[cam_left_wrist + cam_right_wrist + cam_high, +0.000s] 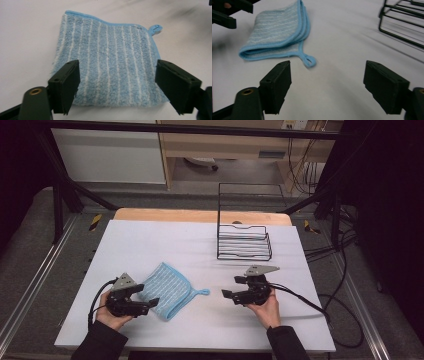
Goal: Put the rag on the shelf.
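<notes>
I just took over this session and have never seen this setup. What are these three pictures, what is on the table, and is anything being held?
A person sits at a white table and holds a two-jaw tool in each hand. The high view looks down from above: the left tool is at the left, the right tool at the right. The other two pictures come from cameras riding on each tool, looking out between its black jaws. On the table lie a folded blue striped cloth with a hanging loop and, farther back, a black wire rack. Both tools are open. The left one's jaws straddle the cloth's near edge; nothing is gripped.
</notes>
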`<state>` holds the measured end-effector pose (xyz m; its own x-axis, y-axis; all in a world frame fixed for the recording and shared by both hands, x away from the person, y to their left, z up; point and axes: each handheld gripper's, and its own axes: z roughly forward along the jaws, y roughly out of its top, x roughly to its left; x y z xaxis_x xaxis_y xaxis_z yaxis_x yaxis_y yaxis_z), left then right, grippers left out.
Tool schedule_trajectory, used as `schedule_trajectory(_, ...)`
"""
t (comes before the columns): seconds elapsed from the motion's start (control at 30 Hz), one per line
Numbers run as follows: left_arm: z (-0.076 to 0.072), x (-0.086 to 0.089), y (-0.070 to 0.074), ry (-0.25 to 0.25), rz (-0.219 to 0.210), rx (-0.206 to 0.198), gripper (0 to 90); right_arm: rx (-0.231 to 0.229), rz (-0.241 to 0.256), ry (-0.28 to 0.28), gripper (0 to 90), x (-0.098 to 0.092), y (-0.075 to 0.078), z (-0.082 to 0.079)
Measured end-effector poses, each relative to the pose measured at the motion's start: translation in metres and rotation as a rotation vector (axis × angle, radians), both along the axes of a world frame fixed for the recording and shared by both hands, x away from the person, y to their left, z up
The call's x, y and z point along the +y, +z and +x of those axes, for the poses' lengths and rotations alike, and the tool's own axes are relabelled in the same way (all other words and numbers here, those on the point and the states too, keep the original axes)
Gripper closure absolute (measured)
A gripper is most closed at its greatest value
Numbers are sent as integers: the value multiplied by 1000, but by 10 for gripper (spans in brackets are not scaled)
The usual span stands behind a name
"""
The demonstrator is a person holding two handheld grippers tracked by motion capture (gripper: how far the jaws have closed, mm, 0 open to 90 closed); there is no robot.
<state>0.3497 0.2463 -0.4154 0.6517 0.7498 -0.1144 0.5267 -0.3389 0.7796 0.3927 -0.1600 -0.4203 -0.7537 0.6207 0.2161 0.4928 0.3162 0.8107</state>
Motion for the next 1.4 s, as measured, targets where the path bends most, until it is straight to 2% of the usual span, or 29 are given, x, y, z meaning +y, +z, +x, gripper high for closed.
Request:
schedule_trajectory(0.1,2,5,-1,14,1,-7,157,8,-6,18,315,21,1,7)
schedule_trajectory(0.13,2,6,-1,18,-2,-9,145,23,-13,38,355,36,0,12)
schedule_trajectory(0.27,3,7,-1,18,2,-23,119,27,-62,75,426,65,-8,21)
schedule_trajectory(0.3,3,7,-1,21,5,-26,119,27,-62,75,426,65,-8,21)
schedule_trajectory(0.37,4,9,-1,28,3,-33,111,35,-84,96,488,80,-13,26)
schedule_trajectory(0.4,4,10,0,28,4,-36,111,35,-84,96,488,80,-13,26)
schedule_trajectory(0.57,7,16,0,42,-2,-43,111,72,-119,126,568,97,-23,33)
schedule_trajectory(0.77,10,23,-1,59,-4,-35,110,83,-141,137,657,104,-33,36)
schedule_trajectory(0.83,10,23,-1,62,-7,-34,110,84,-141,150,722,105,-33,36)
schedule_trajectory(0.97,10,24,-1,69,-7,-33,111,102,-143,158,786,105,-33,34)
schedule_trajectory(1.1,10,26,0,81,-16,-40,112,105,-149,141,889,104,-31,35)
schedule_trajectory(1.4,11,30,-1,95,-18,-42,112,103,-151,131,900,102,-26,32)
